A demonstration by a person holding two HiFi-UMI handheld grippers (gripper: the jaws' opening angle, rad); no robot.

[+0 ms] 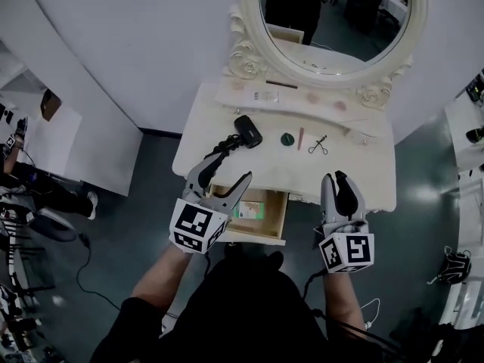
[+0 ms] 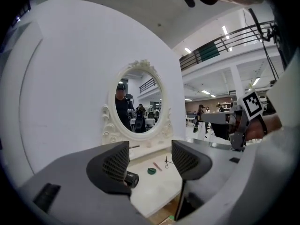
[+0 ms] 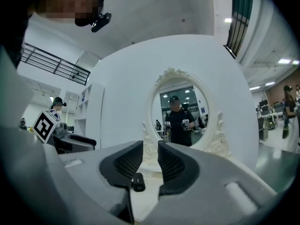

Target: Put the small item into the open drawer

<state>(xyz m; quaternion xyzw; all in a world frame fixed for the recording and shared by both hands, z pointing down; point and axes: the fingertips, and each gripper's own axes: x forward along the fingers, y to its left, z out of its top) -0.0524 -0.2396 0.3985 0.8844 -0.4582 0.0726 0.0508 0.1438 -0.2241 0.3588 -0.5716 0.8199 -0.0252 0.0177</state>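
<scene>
The white vanity table (image 1: 227,169) has its drawer (image 1: 278,219) pulled open at the front, and a green and white packet (image 1: 248,209) lies inside it. On the tabletop lie a small green round item (image 1: 286,138), a pink stick (image 1: 300,138) and small scissors (image 1: 318,145). My left gripper (image 1: 227,172) hovers over the drawer's left part, open and holding nothing (image 2: 150,161). My right gripper (image 1: 334,180) hangs at the table's front edge to the right of the drawer; its jaws stand slightly apart with nothing between them (image 3: 150,161).
A black corded device (image 1: 248,131) lies at the table's back left, its cord trailing toward my left gripper. An oval mirror (image 1: 336,13) in an ornate white frame stands at the back, above a shelf with small items. Cables lie on the floor to the left.
</scene>
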